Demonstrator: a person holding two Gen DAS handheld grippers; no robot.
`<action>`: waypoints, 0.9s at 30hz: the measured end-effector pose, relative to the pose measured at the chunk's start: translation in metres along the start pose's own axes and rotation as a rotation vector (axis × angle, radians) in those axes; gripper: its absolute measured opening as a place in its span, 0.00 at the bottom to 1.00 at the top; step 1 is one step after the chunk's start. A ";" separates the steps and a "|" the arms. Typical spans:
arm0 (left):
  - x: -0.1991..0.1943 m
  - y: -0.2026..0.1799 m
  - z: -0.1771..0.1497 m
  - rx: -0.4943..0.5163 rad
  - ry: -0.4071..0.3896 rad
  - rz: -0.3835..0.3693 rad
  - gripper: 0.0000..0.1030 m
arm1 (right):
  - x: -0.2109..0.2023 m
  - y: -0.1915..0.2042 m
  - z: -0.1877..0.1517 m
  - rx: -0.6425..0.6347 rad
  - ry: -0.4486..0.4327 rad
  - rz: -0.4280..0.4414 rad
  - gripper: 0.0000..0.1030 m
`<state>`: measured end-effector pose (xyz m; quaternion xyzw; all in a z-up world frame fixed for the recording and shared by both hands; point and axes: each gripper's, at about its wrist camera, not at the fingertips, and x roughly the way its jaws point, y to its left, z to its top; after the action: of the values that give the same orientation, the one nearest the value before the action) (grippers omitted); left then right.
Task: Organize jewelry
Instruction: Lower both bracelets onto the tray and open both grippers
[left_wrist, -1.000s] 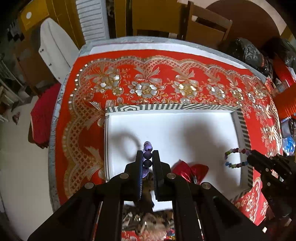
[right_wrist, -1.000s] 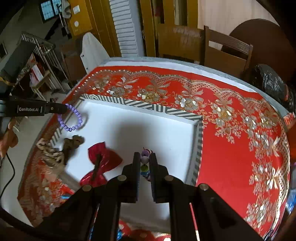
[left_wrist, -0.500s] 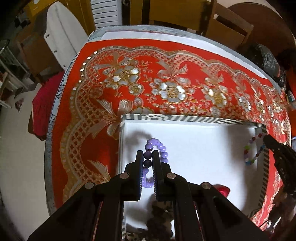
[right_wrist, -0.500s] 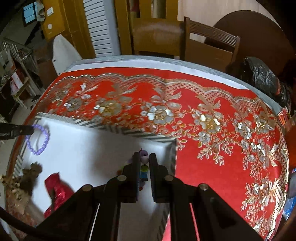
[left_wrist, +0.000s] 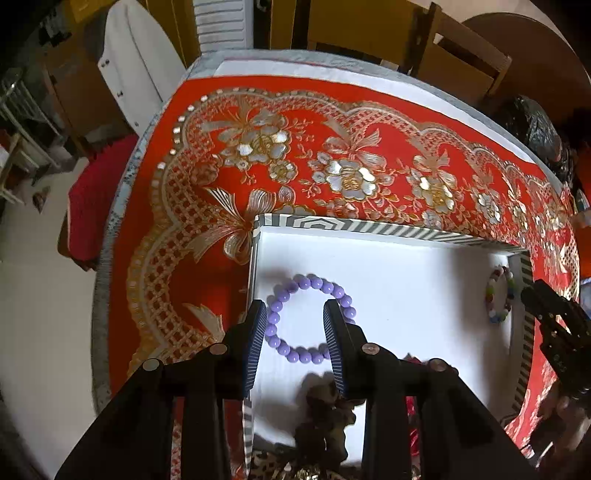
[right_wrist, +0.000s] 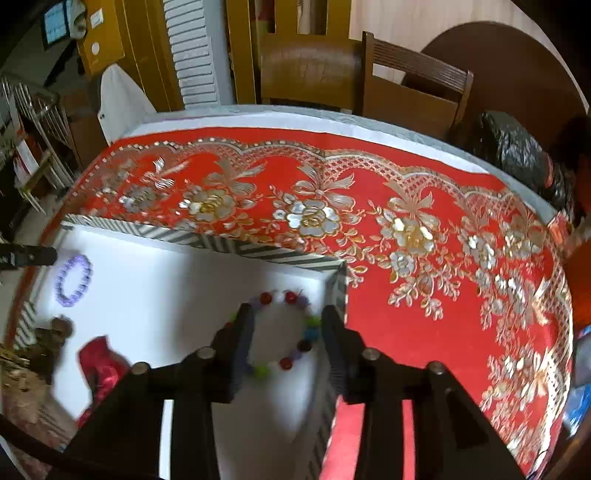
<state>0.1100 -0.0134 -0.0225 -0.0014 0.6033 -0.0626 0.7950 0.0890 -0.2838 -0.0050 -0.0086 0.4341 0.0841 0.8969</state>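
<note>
A purple bead bracelet (left_wrist: 308, 319) lies flat in the far left corner of a white tray (left_wrist: 399, 280) with a striped rim. My left gripper (left_wrist: 295, 314) is open, its fingers on either side of the bracelet. A multicoloured bead bracelet (right_wrist: 284, 328) lies in the tray's far right corner (right_wrist: 334, 280). My right gripper (right_wrist: 288, 325) is open over it. The purple bracelet (right_wrist: 74, 280) and the left gripper's tip (right_wrist: 29, 255) show at the left of the right wrist view. The multicoloured bracelet (left_wrist: 500, 293) and the right gripper (left_wrist: 554, 317) show at the right of the left wrist view.
A red bow (right_wrist: 99, 363) and a brown leopard-print bow (left_wrist: 325, 413) lie near the tray's front. The tray sits on a red and gold floral cloth (left_wrist: 332, 166) over a round table. Wooden chairs (right_wrist: 410, 92) and a black bag (right_wrist: 517, 155) stand behind.
Both grippers carried their bracelets toward the tray's far corners, then opened. Both bracelets now lie flat on the tray floor.
</note>
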 end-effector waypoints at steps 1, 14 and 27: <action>-0.004 -0.002 -0.002 0.007 -0.010 0.010 0.05 | -0.005 0.001 -0.001 0.005 -0.001 0.008 0.40; -0.063 -0.023 -0.054 0.060 -0.104 0.045 0.05 | -0.077 0.026 -0.034 0.022 -0.035 0.088 0.49; -0.086 -0.036 -0.117 0.051 -0.134 0.058 0.05 | -0.128 0.026 -0.090 0.046 -0.056 0.085 0.50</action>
<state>-0.0285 -0.0318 0.0311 0.0324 0.5468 -0.0546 0.8349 -0.0630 -0.2842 0.0404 0.0327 0.4106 0.1125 0.9043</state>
